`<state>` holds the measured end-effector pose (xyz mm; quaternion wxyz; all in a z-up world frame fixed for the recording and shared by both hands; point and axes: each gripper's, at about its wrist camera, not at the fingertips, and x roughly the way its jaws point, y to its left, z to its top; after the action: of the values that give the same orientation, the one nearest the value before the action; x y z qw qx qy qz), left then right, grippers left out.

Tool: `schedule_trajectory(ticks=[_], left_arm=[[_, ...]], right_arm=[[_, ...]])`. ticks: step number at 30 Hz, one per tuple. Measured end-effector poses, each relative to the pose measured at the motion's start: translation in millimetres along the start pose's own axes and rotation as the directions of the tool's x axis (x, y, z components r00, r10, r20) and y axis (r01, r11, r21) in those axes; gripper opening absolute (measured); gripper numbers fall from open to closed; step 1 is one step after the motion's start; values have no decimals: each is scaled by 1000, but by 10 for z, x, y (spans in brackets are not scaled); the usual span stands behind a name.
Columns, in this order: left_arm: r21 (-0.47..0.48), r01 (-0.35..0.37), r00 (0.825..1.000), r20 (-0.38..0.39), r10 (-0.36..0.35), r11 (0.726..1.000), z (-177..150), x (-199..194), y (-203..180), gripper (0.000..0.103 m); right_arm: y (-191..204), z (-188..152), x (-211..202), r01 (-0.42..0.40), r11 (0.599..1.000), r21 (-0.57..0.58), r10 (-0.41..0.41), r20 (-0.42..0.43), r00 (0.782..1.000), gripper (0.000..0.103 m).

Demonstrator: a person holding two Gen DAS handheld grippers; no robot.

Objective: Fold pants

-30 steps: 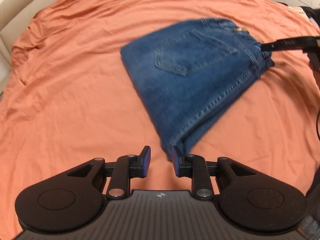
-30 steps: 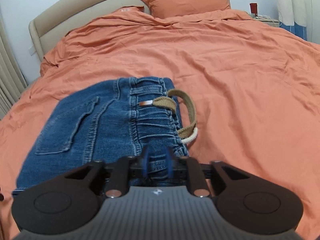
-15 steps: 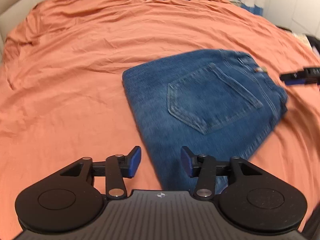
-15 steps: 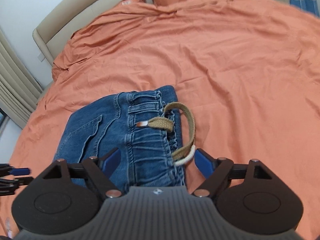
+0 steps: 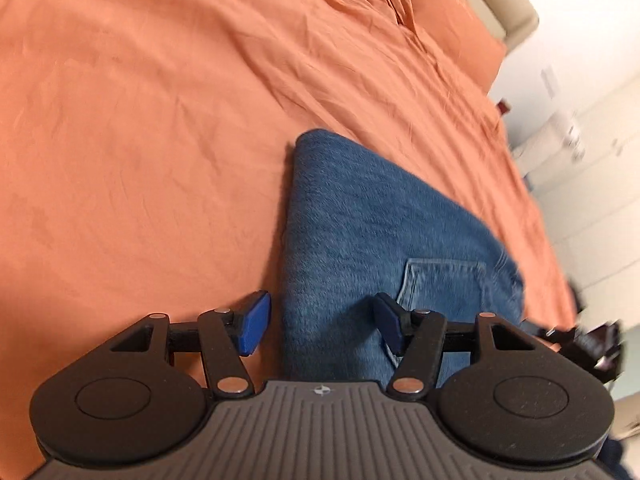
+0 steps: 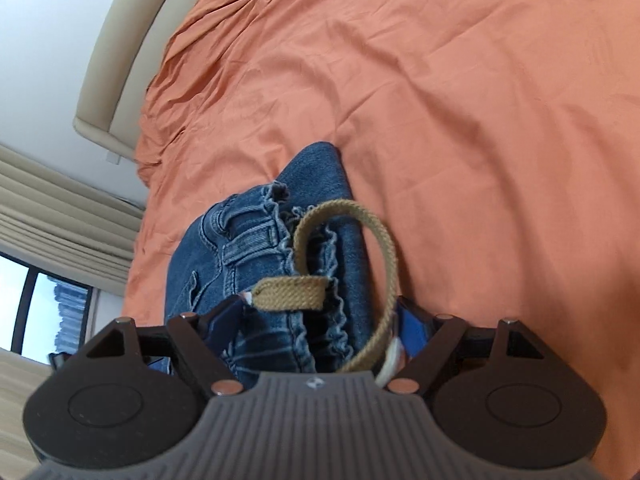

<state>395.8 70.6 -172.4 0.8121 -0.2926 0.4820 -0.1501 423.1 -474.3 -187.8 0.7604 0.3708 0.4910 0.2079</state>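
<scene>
The folded blue jeans (image 5: 360, 232) lie flat on the orange bedspread (image 5: 140, 120), back pocket up. My left gripper (image 5: 320, 326) is open and empty, its blue pads straddling the near folded edge of the jeans. In the right wrist view the jeans' waistband (image 6: 272, 248) with a tan drawstring (image 6: 380, 240) looped over it lies just ahead. My right gripper (image 6: 316, 330) is open wide over the waistband end, holding nothing. The right gripper also shows in the left wrist view (image 5: 580, 340) at the far right edge.
An orange pillow (image 5: 452, 12) and a beige headboard (image 6: 120, 60) are at the head of the bed. Curtains and a window (image 6: 52, 260) stand to the left of the bed. White furniture (image 5: 580, 184) stands beyond its right edge.
Both grippers let go of the jeans and opened wide. The jeans settled flat on the bed. Both cameras have since tilted and moved closer over the jeans.
</scene>
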Motion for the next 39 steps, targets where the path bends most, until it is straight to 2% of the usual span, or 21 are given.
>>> schedule_trajectory(ticks=[1, 3, 5, 6, 8, 9, 12, 14, 20, 26, 30, 33, 39], left_arm=[[-23, 25, 1000, 6, -25, 999, 6, 10, 60, 68], [-63, 70, 997, 14, -70, 996, 17, 39, 166, 66], [-81, 107, 994, 15, -106, 991, 14, 76, 218, 57], [-91, 130, 992, 9, -129, 987, 14, 97, 235, 42], [-119, 142, 990, 8, -142, 983, 21, 120, 242, 30], [-126, 136, 991, 10, -136, 983, 27, 121, 232, 19], [-117, 102, 995, 28, -100, 988, 27, 83, 129, 10], [-55, 66, 997, 47, -64, 996, 25, 0, -11, 8], [9, 43, 997, 67, -43, 999, 72, -325, -269, 6], [64, -20, 992, 127, 12, 998, 231, -1039, -261, 6], [113, -122, 982, 159, 103, 986, 348, -1621, -157, 6], [125, -198, 967, 185, 173, 972, 414, -2010, 8, 6], [96, -305, 941, 184, 285, 947, 509, -2368, 464, 6]], right_arm=[[-5, 10, 29, -16, 1000, 0, 16, -6, 1000, 64], [-27, 23, 74, -44, 999, 8, 44, -17, 999, 57], [19, 7, 97, -52, 998, -31, 52, -20, 998, 46], [47, 4, 100, -45, 998, -51, 45, -14, 999, 43], [95, 0, 71, -38, 997, -71, 38, -5, 999, 35], [130, 6, 55, -28, 996, -81, 28, -1, 1000, 33], [291, 16, 5, 13, 992, -122, -12, 7, 1000, 28], [404, 23, -26, 42, 989, -141, -40, 21, 999, 24], [798, -31, -224, 75, 979, -192, -65, 60, 996, 21], [1365, -200, -233, 48, 966, -253, -37, 49, 998, 20], [1773, -394, 52, -11, 963, -270, 15, 13, 1000, 20], [2043, -583, 390, -63, 962, -265, 58, -27, 998, 20], [2449, -900, 1157, -141, 961, -239, 117, -113, 987, 20]])
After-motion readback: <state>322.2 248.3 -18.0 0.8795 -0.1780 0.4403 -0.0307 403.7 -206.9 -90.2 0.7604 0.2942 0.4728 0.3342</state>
